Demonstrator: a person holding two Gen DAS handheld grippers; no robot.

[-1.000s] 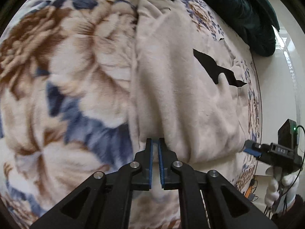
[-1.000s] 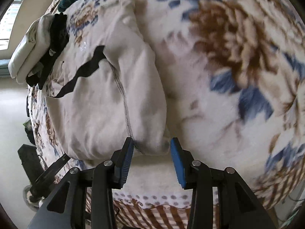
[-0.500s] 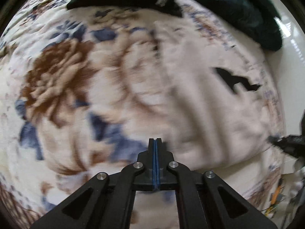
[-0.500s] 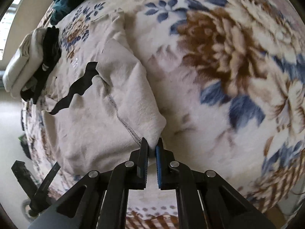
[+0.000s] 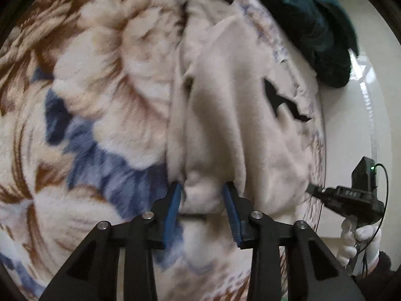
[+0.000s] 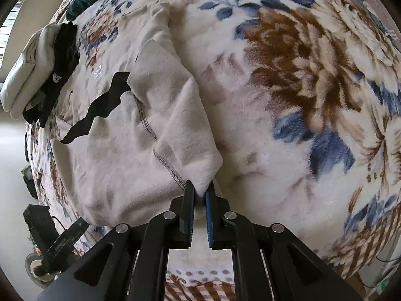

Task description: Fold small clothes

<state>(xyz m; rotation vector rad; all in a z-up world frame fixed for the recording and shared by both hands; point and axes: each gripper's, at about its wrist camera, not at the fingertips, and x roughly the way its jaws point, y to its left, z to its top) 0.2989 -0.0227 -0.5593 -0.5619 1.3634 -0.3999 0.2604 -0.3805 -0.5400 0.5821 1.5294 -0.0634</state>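
R gripper [image 6: 199,193] fingers pinch shirt [image 6: 140,135] corner at 6 o'clock; L gripper [image 5: 203,195] fingers spread, straddling shirt's hem fold.

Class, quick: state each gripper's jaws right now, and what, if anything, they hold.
Left gripper: jaws open around a bunched edge of the beige garment.
Right gripper: jaws closed on the garment's corner.

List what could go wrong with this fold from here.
The right hand-held gripper pinches only the tip of the cream garment's corner, so it may slip out when lifted. The left hand-held gripper is open around a bunched edge and may also catch the floral blanket when closing.
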